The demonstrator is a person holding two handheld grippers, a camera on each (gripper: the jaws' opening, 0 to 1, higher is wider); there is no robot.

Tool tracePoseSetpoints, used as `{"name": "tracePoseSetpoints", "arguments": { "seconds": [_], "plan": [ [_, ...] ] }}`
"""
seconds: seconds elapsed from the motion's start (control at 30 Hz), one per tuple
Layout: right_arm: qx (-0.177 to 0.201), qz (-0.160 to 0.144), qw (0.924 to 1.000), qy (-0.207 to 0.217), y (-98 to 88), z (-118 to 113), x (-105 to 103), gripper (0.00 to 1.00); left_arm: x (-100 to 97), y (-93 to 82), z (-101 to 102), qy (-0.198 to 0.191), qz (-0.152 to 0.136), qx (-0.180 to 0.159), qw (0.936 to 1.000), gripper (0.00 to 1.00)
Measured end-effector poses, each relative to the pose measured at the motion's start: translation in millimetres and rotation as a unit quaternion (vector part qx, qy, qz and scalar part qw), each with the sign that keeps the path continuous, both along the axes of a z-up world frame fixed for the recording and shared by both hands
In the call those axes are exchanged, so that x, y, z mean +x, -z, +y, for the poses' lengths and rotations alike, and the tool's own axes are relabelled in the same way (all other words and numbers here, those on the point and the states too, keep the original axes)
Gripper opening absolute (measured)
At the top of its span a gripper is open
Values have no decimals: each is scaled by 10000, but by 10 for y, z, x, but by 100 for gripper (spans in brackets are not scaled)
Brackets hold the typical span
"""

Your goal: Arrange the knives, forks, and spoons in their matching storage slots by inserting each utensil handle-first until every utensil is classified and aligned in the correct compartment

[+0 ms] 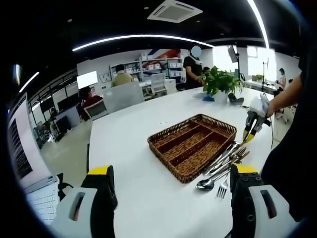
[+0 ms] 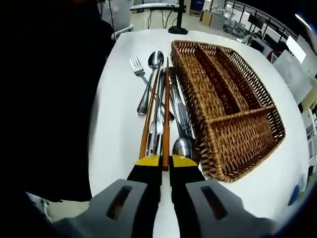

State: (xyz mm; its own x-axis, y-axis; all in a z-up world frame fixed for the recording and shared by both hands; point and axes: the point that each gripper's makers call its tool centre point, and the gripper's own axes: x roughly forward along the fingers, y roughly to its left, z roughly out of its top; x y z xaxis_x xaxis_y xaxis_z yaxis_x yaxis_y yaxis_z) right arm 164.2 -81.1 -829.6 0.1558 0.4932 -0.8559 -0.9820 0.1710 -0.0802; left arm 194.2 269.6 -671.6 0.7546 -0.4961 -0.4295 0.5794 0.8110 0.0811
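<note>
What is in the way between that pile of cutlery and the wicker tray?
Nothing visible. The cutlery pile lies right beside the wicker tray, whose compartments look empty. The right hand-held gripper is already at the pile's near end.

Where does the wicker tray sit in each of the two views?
Left gripper view: the wicker tray lies at centre on the white table, with the pile of cutlery along its lower right side.
Right gripper view: the tray fills the upper right, with the cutlery along its left side.
Shared landmark: the spoon beside the fork.
</note>
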Motion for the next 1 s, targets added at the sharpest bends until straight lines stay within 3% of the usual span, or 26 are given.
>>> {"name": "tracePoseSetpoints", "arguments": {
  "seconds": [0.1,0.2,0.27,0.47,0.53,0.57,0.63,0.73,0.8,0.87,0.97,1.0],
  "plan": [
    [146,-4,9997,178,-108,12,22,3,-9,0,-23,2,0,-3,10000,100],
    [407,357,9954,788,-257,43,-11,3,-11,-7,-39,2,-11,-17,10000,100],
    [530,398,9935,926,-348,70,-24,3,-9,-6,-41,3,-14,-29,10000,100],
    [742,224,9869,1415,-511,47,52,3,12,-9,-54,23,-34,-45,10000,100],
    [789,203,9769,1974,-558,-15,129,3,24,-15,-58,29,-50,-52,10000,100],
    [707,141,9681,2399,-584,-100,192,3,28,-10,-59,41,-46,-54,10000,100],
    [774,91,9575,2779,-658,-146,249,3,35,2,-58,58,-41,-32,10000,100],
    [1097,35,9299,3512,-875,-203,356,2,53,-20,-86,75,-73,-58,9999,100],
    [1235,49,9159,3818,-962,-233,395,2,71,-21,-79,68,-91,-44,9999,100],
    [1214,150,9110,3938,-1001,-258,385,2,65,-46,-100,67,-110,-71,9999,100],
    [1113,8,9036,4136,-1055,-332,415,2,78,-38,-98,72,-111,-60,9999,100],
    [1090,-59,8923,4380,-1084,-404,439,2,79,-39,-103,83,-113,-62,9999,100]
  ]
}}
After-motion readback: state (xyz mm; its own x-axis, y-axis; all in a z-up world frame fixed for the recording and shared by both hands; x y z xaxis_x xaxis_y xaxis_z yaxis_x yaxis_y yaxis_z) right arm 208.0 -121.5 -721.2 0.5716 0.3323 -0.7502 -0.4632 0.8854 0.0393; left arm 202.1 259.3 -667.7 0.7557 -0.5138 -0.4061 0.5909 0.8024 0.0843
